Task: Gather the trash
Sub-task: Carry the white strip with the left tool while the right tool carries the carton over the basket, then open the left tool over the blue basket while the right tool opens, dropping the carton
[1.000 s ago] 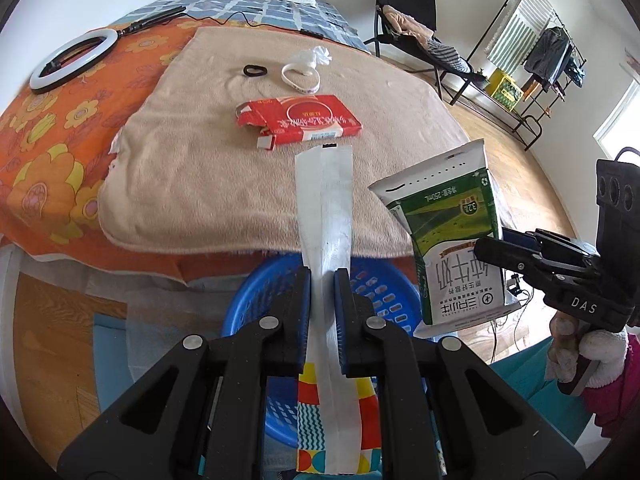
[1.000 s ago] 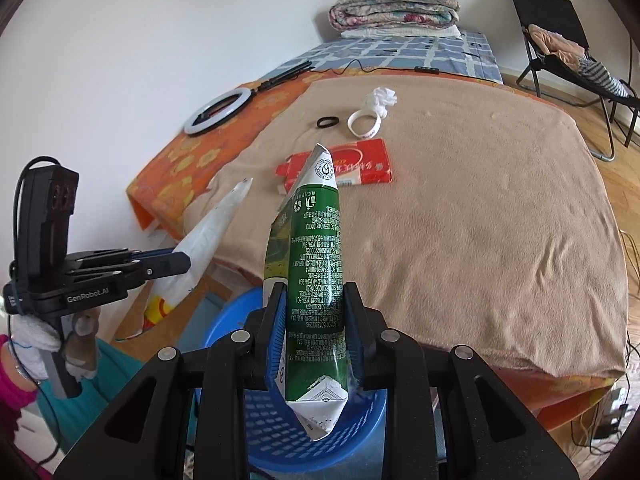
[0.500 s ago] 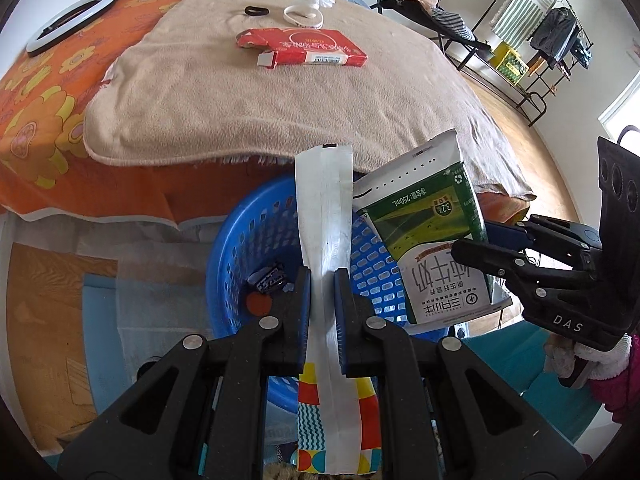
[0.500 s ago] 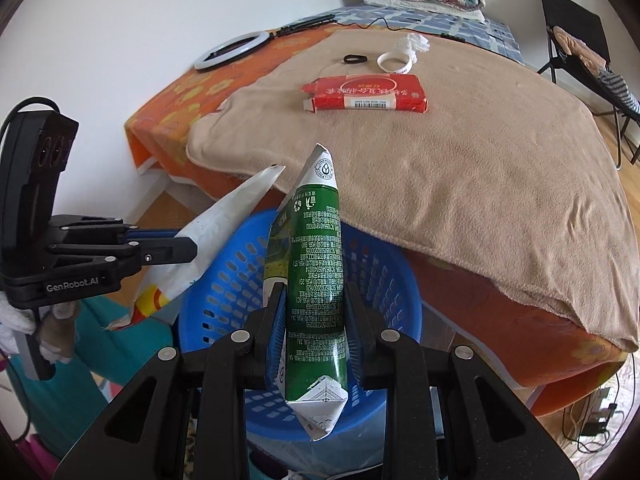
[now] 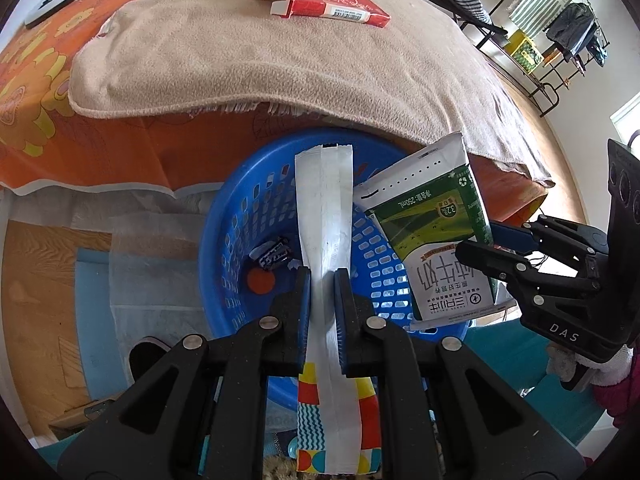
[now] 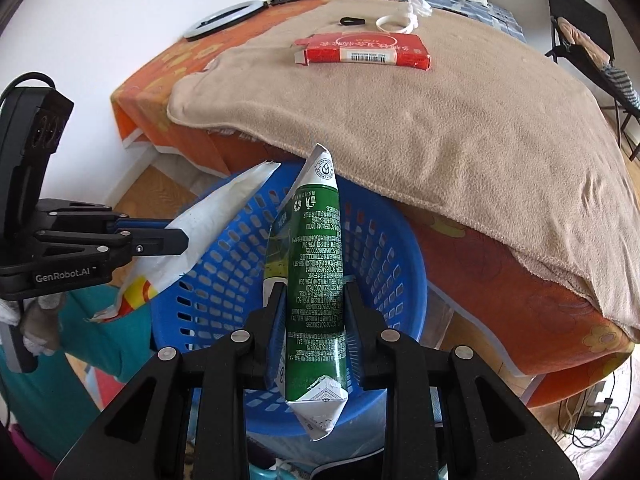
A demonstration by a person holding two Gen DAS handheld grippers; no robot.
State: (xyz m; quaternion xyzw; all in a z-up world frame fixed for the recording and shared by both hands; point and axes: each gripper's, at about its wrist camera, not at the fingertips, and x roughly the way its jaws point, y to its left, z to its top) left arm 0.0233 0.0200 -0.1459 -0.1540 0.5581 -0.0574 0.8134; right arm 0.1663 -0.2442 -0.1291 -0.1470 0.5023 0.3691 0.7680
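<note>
My left gripper (image 5: 322,280) is shut on a flat white wrapper (image 5: 326,216) with a colourful printed end; it hangs over the blue basket (image 5: 240,208). The right gripper (image 6: 314,292) is shut on a crushed green-and-white milk carton (image 6: 316,264), also held above the blue basket (image 6: 396,264). In the left wrist view the milk carton (image 5: 436,248) and the right gripper (image 5: 492,248) appear at the right. The right wrist view shows the left gripper (image 6: 176,238) and the wrapper (image 6: 216,208) at the left. A few small scraps (image 5: 272,256) lie on the basket's bottom.
The basket stands on the floor against the bed's edge. On the beige blanket (image 6: 440,120) lie a red box (image 6: 360,51), a white band (image 6: 396,24) and a black ring (image 6: 352,21). A ring light (image 6: 224,20) rests on the orange sheet. A black chair (image 6: 580,40) stands far right.
Both grippers have sunk and tilted downward, from level with the bed top to just over the basket. Wrapper and carton stay clamped.
</note>
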